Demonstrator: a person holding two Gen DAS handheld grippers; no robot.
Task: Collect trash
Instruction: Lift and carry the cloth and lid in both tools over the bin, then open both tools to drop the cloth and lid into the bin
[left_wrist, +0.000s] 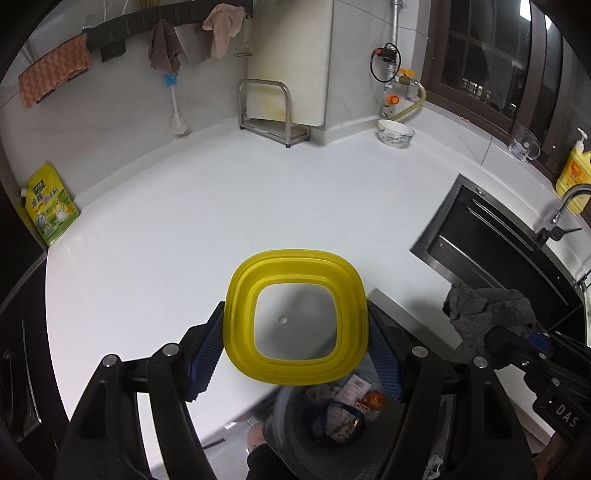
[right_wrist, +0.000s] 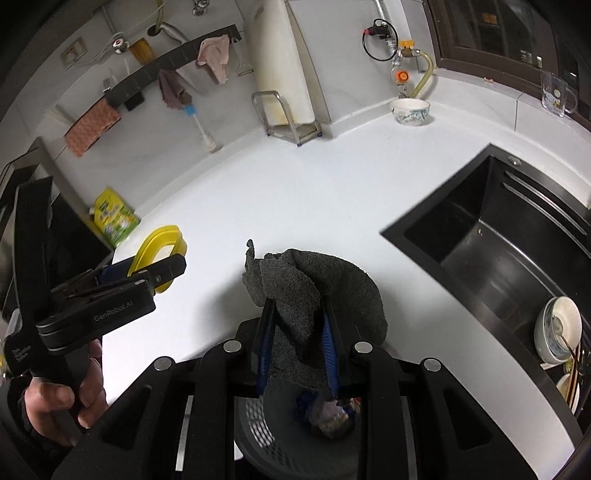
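Observation:
My left gripper (left_wrist: 295, 345) is shut on a yellow square ring lid (left_wrist: 295, 284), its blue pads pressing both sides, held above the counter's front edge. In the right wrist view the same left gripper (right_wrist: 147, 266) shows at the left with the yellow ring lid (right_wrist: 162, 236), a hand around its handle. My right gripper (right_wrist: 299, 343) is shut on a crumpled dark grey cloth (right_wrist: 317, 280); that grey cloth (left_wrist: 487, 310) also hangs at the right of the left wrist view. Below both grippers stands a dark bin (left_wrist: 295, 443) holding wrappers and scraps (left_wrist: 343, 417).
The white counter (left_wrist: 221, 206) spreads ahead. A black sink (right_wrist: 491, 266) lies to the right with dirty bowls (right_wrist: 557, 328) by it. At the back stand a metal rack (left_wrist: 266, 107), a patterned bowl (left_wrist: 395, 133), a yellow-green pouch (left_wrist: 48, 206), a soap bottle (left_wrist: 576, 173) and a glass mug (right_wrist: 554, 92).

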